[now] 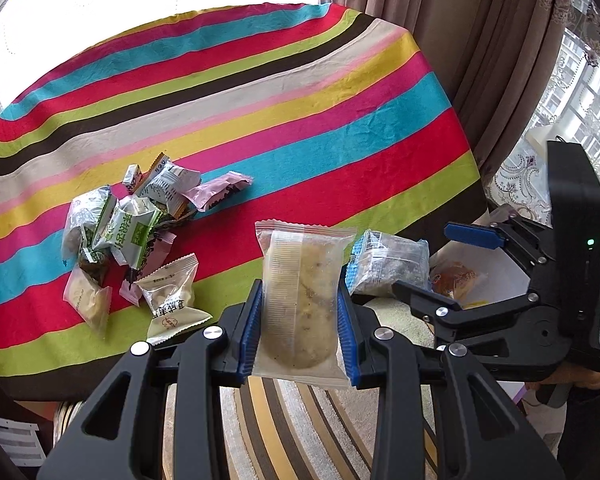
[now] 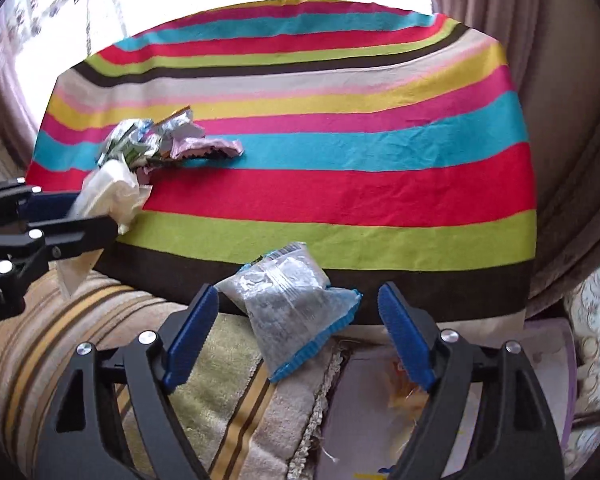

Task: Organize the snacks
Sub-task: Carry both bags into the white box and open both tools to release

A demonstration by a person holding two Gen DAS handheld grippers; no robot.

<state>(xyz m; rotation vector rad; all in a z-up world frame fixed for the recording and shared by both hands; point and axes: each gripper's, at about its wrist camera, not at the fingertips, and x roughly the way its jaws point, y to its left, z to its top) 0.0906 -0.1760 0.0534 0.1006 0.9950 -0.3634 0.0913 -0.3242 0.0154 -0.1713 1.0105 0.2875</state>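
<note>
Snacks in small wrappers are split between the two grippers and the counter. The left gripper [image 1: 298, 328] has its blue ribbed jaws closed on a clear plastic packet with crimped ends [image 1: 302, 300], held upright; inside sits a pale, round, speckled cake, and a white ribbed strip runs down the packet's left half. No writing on it can be read.

The right gripper [image 2: 298, 336] has its jaws spread wide, and a clear crinkled packet with blue crimped edges [image 2: 286, 306] lies loose between them, touching neither pad as far as the view shows. Its contents look dark and grainy; a barcode label sits at its far end, too small to read. It appears to hang over the near edge of the counter, though whether it rests on anything I cannot tell.

On the counter, covered by a cloth of bright stripes [image 1: 260, 120] in red, turquoise, lime, yellow, pink, cream and brown, a heap of mixed snack wrappers [image 1: 140, 220] lies towards the left. It holds green-and-white packets with large Chinese characters, a pink wrapper with zigzag ends, silver foil ones, and a cream packet printed with dark Chinese text nearest the left gripper. A striped rug [image 1: 300, 432] shows below.
</note>
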